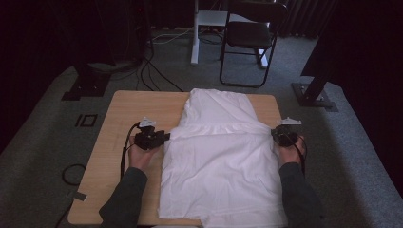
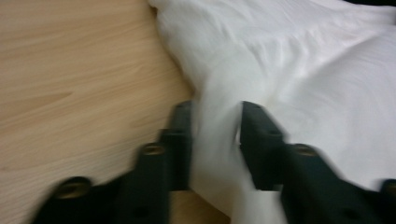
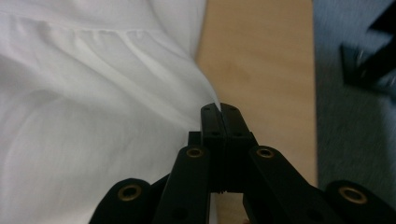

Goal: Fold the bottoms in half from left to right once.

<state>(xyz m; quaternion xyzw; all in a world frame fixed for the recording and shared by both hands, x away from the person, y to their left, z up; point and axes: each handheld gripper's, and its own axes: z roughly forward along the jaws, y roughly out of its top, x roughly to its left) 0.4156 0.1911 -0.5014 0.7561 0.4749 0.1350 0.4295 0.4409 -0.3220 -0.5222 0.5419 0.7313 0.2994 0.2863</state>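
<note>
From above, one white cloth [image 1: 223, 156] lies on the table [image 1: 123, 118], its long way running from me to the far edge. I have two grippers, one at each side of the cloth, at the fold line across its middle. My left gripper [image 1: 164, 137] is at the cloth's left edge and my right gripper [image 1: 275, 135] is at its right edge, both just as near.

Along my left gripper [image 2: 215, 140], the jaws are partly apart with a bunch of cloth [image 2: 303, 70] between them; it is blurry, so I cannot tell if they squeeze it yet.

Along my right gripper [image 3: 219, 112], the jaws are pressed together, and the cloth [image 3: 93, 116] edge comes right up to the tips, so I think they pinch it
</note>
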